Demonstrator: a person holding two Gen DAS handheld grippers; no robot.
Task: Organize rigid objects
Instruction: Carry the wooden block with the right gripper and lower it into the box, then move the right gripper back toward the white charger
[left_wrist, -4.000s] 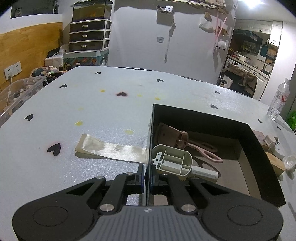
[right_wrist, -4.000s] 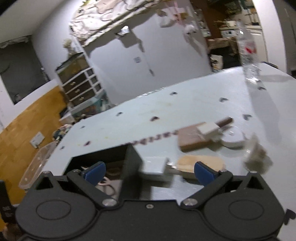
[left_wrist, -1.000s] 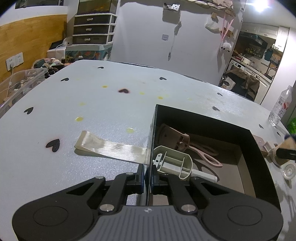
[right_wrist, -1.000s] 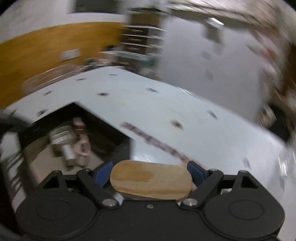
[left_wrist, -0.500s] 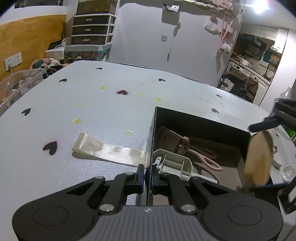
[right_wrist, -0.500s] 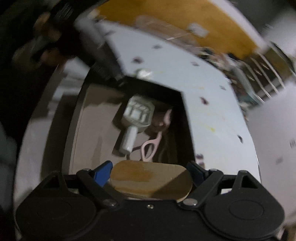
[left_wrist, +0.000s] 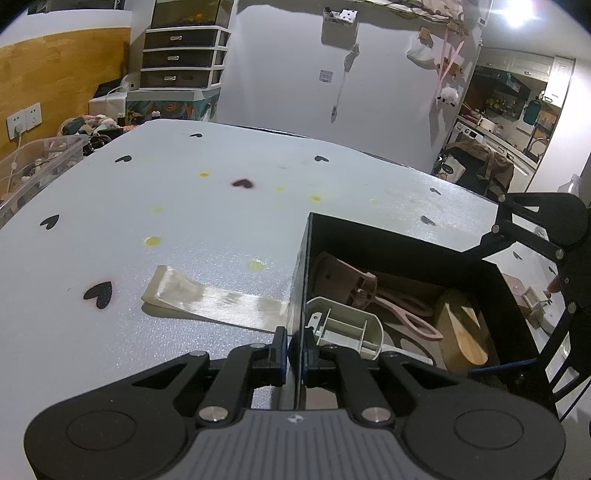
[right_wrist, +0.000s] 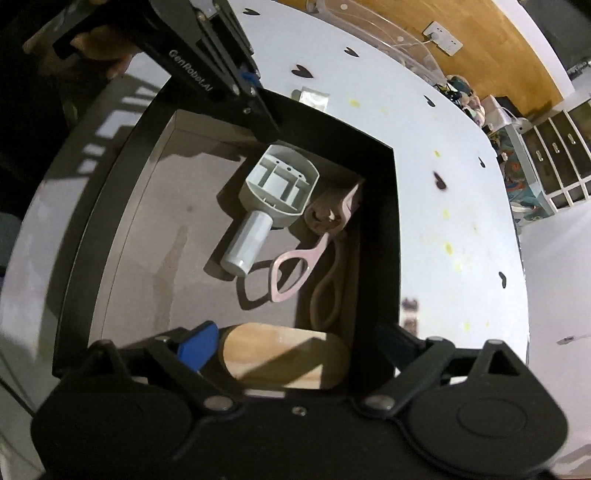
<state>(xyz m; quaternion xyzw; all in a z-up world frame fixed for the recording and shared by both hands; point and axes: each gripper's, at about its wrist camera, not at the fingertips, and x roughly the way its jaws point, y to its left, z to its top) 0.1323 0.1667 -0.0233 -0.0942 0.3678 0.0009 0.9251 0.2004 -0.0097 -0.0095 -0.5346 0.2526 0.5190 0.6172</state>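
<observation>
A black box (left_wrist: 402, 236) stands on the pale table; it also shows in the right wrist view (right_wrist: 376, 206). Inside lie a grey scoop (right_wrist: 273, 192), pink scissors (right_wrist: 317, 236) and an oval wooden board (right_wrist: 284, 354), which also shows in the left wrist view (left_wrist: 461, 332). My left gripper (left_wrist: 294, 347) is shut on the box's near wall. My right gripper (right_wrist: 295, 347) hangs over the box, its jaws spread wider than the board, which rests on the box floor between them. The right gripper also appears in the left wrist view (left_wrist: 546, 236).
A flat beige strip (left_wrist: 214, 295) lies on the table left of the box. Small objects, one a wooden block (left_wrist: 524, 295), sit on the table right of the box. A clear plastic bin (left_wrist: 33, 162) stands at the far left edge.
My right gripper carried the wooden board from the table over the box, lowered it inside and opened. The left gripper kept its hold on the box wall.
</observation>
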